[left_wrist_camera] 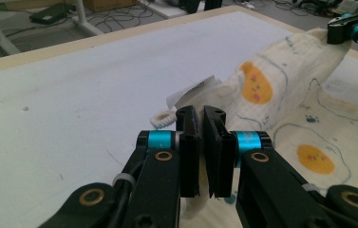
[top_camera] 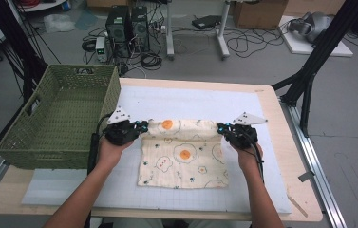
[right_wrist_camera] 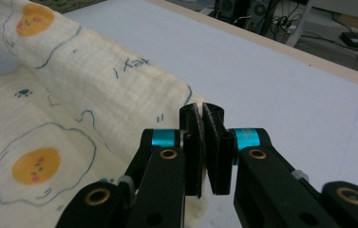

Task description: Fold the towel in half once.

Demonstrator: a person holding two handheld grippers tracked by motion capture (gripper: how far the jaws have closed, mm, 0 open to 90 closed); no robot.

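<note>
Both hand-held grippers, left [top_camera: 141, 126] and right [top_camera: 222, 127], were clamped on the far corners of the egg-print cloth [top_camera: 183, 156], which lay on the counter [top_camera: 176, 102] mid-fold; the green basket [top_camera: 48, 128] waited beside.

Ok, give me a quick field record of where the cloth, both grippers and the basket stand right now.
cloth: fried-egg print cloth on the white mat, far edge lifted
left gripper: shut on the cloth's far left corner
right gripper: shut on the cloth's far right corner
basket: green woven basket at the table's left, apart from the cloth
care label: at the left corner
</note>
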